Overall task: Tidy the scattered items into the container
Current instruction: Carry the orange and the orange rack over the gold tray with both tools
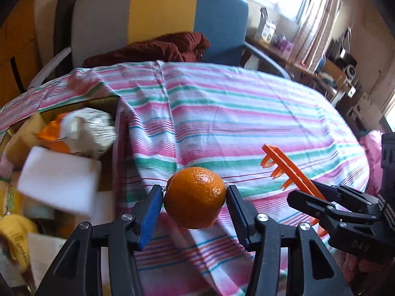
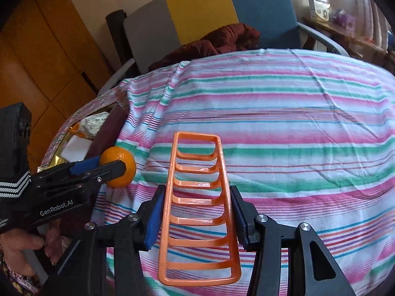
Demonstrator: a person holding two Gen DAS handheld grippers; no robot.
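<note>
Orange fruit clamped in left jaws; only right view shows rack's full ladder shape, gripped by right jaws.

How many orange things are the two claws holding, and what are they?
Round fruit: 1, the orange in the left claw
Plastic things: 1, the orange rack in the right claw
Total: 2

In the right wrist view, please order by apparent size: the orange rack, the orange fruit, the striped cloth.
1. striped cloth
2. orange rack, though enlarged by nearness to the camera
3. orange fruit, partly hidden by the left gripper
</note>
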